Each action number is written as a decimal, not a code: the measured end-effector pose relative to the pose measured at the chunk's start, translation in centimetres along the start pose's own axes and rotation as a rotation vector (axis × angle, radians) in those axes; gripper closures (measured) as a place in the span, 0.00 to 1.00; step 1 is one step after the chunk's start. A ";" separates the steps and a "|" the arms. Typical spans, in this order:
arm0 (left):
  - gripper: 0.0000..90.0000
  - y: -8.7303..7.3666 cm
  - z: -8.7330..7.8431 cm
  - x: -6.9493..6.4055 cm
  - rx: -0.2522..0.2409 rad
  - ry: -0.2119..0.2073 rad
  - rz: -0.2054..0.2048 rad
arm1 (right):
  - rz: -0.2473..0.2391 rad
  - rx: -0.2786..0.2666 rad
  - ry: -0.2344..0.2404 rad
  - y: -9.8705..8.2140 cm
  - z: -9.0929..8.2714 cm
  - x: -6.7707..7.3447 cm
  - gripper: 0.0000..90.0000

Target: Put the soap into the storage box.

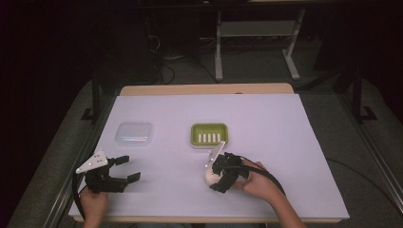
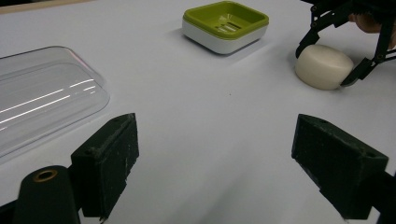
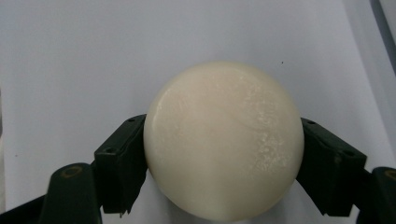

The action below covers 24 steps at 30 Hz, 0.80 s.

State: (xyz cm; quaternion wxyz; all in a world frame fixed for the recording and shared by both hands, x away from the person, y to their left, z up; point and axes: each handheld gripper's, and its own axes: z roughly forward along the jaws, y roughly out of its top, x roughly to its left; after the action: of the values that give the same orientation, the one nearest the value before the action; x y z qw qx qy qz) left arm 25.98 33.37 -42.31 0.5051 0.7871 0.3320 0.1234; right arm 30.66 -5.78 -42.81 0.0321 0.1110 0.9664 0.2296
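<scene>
Right gripper (image 1: 218, 176) closing on cream soap bar (image 1: 212, 176), jaws pressing against bar's two opposite sides across its short width; bar sitting on white table sheet (image 1: 266, 142), not yet lifted. Green soap dish (image 1: 208, 134) lying just beyond bar, farther from person, slightly left. Left gripper (image 1: 124, 169) resting well apart at left, jaws spread wide, holding nothing; clear lid (image 1: 134, 133) lying beyond it.
</scene>
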 end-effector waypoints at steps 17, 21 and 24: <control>0.16 0.0 0.0 0.1 -0.005 0.001 -0.004 | -0.004 0.007 0.027 0.8 -1.3 -0.3 0.26; 0.16 0.0 -0.1 0.1 -0.004 0.001 -0.002 | -0.003 -0.003 0.036 1.0 -1.8 -0.5 0.26; 0.16 0.0 -0.1 0.1 -0.003 0.001 -0.001 | -0.001 -0.006 0.036 1.1 -2.1 -0.7 0.26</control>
State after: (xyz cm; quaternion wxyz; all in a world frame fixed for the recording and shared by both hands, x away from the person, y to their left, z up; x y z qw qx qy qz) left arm 25.99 33.49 -42.33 0.5061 0.7859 0.3327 0.1241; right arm 31.33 -5.90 -40.40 0.0154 0.1061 0.9662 0.2346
